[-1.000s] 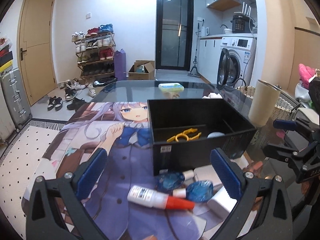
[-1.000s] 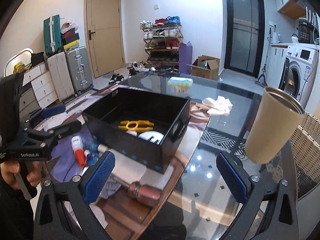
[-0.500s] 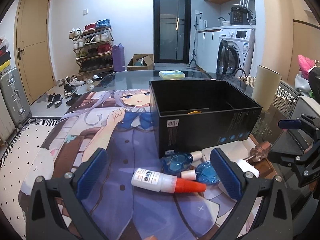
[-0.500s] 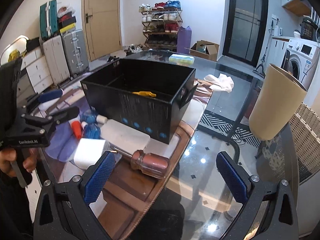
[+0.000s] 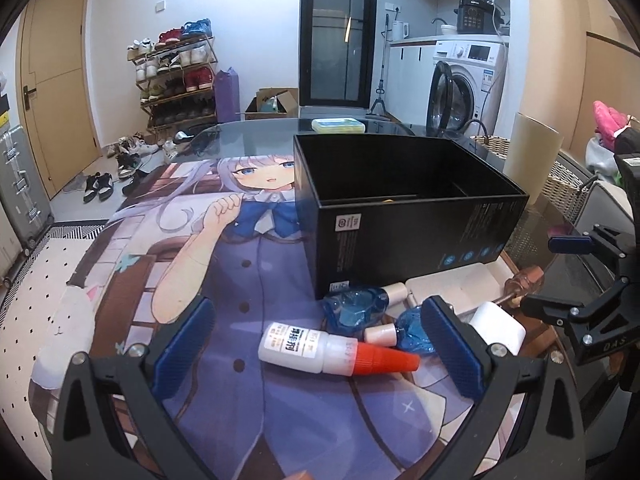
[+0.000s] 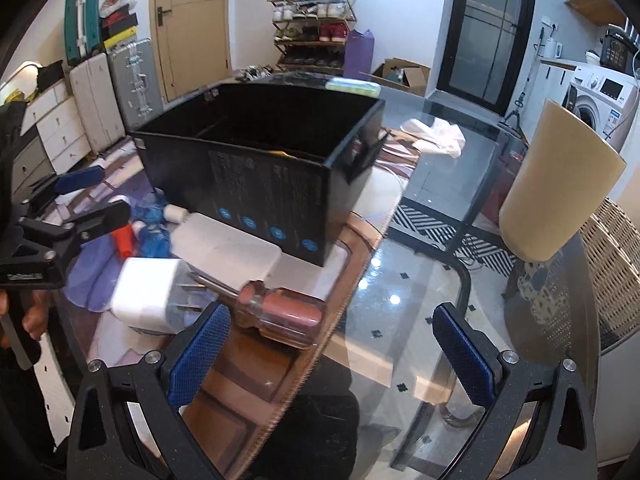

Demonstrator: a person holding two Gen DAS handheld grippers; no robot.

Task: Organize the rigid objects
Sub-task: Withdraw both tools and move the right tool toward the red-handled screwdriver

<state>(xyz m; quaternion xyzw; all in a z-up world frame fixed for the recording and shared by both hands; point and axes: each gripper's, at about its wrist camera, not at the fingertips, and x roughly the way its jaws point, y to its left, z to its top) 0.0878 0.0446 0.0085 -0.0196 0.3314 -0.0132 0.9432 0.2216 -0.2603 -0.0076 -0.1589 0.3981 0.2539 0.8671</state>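
glue bottle (image 5: 320, 348) before box (image 5: 404, 236), on mat (image 5: 224, 280)

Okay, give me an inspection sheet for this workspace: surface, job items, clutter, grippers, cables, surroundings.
Surface: glass table partly covered by an anime mat.
Job's things: black box on the mat; glue bottle, two blue bottles, white charger and screwdriver lie in front of it.
Clutter: beige cup, white cloth.
Grippers: left gripper and right gripper both open, holding nothing.
Cables: nothing seen on the table.
Surroundings: shoe rack, washing machine, suitcases.
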